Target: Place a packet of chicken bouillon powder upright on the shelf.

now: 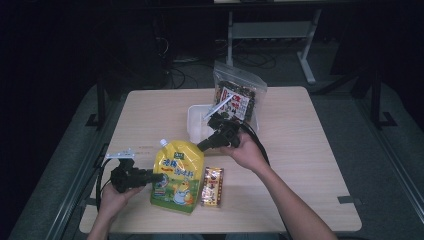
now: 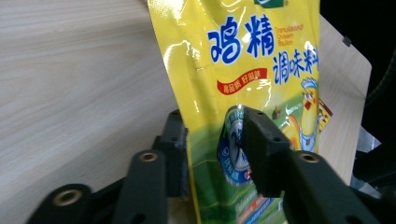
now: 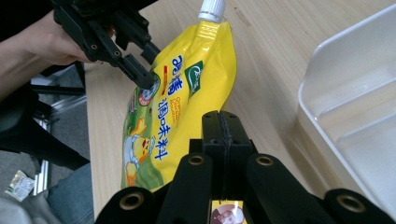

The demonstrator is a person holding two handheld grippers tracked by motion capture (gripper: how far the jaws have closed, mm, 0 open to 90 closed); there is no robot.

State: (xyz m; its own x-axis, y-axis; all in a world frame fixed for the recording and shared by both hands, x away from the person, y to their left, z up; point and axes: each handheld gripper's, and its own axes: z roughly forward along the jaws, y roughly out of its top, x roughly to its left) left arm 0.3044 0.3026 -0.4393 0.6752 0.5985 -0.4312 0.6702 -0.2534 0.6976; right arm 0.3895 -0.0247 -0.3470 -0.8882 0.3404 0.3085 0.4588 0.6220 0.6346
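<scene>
The yellow pouch [image 1: 177, 176] lies on the counter [image 1: 310, 150] near its front edge, white cap [image 1: 163, 143] pointing away from the person. The left tongs [image 1: 155, 176] are clamped on the pouch's left edge: in the left gripper view one pad [image 2: 261, 149] presses on the printed front and the other [image 2: 175, 149] sits behind the foil, so the pouch [image 2: 243, 70] is pinched between them. The right tongs [image 1: 201, 146] hang just right of the pouch's cap, pressed fully together with nothing between them; in the right gripper view their tips [image 3: 223, 122] hover over the pouch's right edge [image 3: 187, 93] without touching it. Touching the pouch's lower right side lies a small snack packet [image 1: 212, 186]. Beyond the pouch, past the right tongs, sits a white tray [image 1: 194, 122], and behind the tray stands a clear bag of dark snacks [image 1: 239, 95] leaning on its far side. The right hand [image 1: 248, 150] and its cable cross between pouch and tray.
</scene>
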